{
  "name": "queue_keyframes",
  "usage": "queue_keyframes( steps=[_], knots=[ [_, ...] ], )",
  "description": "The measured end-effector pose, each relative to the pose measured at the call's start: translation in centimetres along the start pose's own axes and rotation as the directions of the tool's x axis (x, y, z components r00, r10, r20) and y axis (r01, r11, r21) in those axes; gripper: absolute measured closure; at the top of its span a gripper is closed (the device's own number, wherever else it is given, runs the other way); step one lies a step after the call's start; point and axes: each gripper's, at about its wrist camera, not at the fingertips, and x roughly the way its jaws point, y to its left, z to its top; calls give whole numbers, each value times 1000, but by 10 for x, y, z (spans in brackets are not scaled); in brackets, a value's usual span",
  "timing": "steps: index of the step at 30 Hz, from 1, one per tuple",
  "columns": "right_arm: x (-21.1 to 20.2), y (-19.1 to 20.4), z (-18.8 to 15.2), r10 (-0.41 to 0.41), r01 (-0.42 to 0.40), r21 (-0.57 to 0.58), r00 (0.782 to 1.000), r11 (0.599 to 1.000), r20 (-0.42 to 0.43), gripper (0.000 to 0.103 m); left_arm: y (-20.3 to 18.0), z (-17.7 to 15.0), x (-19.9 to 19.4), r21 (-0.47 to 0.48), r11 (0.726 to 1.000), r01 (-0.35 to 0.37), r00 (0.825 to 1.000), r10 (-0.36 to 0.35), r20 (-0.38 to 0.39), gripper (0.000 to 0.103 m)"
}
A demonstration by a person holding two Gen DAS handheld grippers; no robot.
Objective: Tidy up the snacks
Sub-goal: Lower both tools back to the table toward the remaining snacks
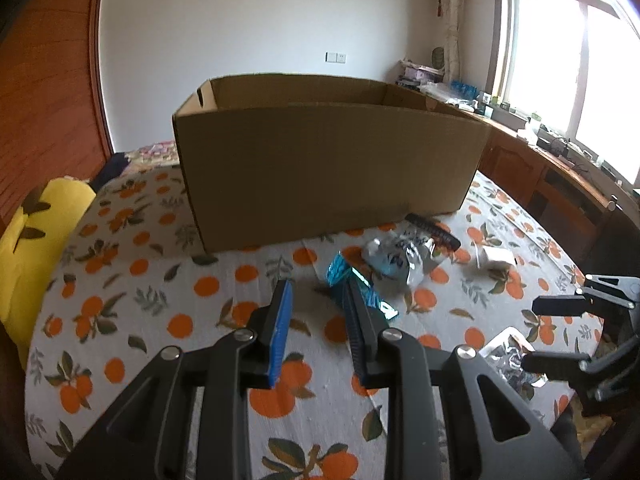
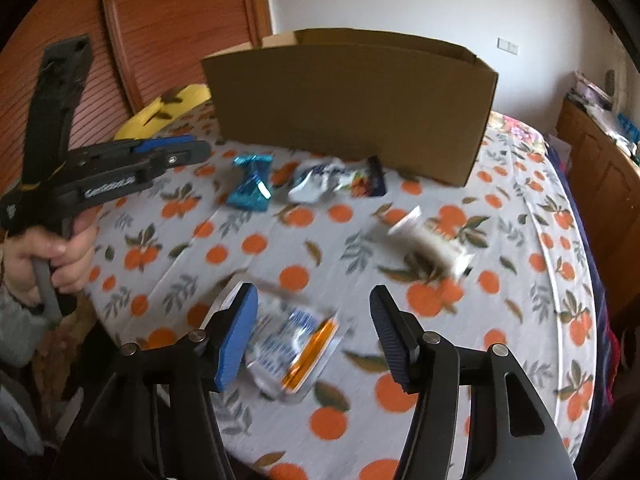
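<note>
The right gripper (image 2: 314, 334) hangs spread over a silver-and-orange snack packet (image 2: 292, 350) near the table's (image 2: 520, 320) edge. The left gripper (image 1: 318, 312), narrowly parted and empty, nears a teal packet (image 1: 352, 284). Best to straddle each packet squarely before closing, then lift into the cardboard box (image 2: 352, 108) beyond.

one box (image 2: 352, 108), five snack packets – two claws

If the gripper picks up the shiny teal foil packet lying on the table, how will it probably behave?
The shiny teal foil packet looks crinkled and twisted in the middle, so it is probably light and will crumple rather than stay stiff. Its glossy foil may slip between the pads. It lies flat on the orange-patterned tablecloth, so rolling seems unlikely.
</note>
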Motion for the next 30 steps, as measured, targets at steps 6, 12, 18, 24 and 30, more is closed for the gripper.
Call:
queue_keyframes(
  steps=[6,12,18,24,30],
  knots=[
    [-5,8,-12,23,-23,-10,1000,1000,-9,36,-1,-8,0,-9,1000,0,1000,0,-9,77],
    [-4,9,-26,7,-9,-36,999,999,-50,35,-3,-14,3,3,1000,-8,1000,8,-22,77],
    [5,13,-25,-25,21,-76,998,997,-56,35,-7,-17,8,26,999,-23,999,24,-36,77],
    [18,12,-16,-26,22,-74,999,997,-47,34,-10,-19,12,40,999,-33,998,35,-52,77],
    [30,7,-5,-7,4,-50,999,999,-45,34,-11,-19,14,48,998,-40,997,43,-58,77]
  ],
)
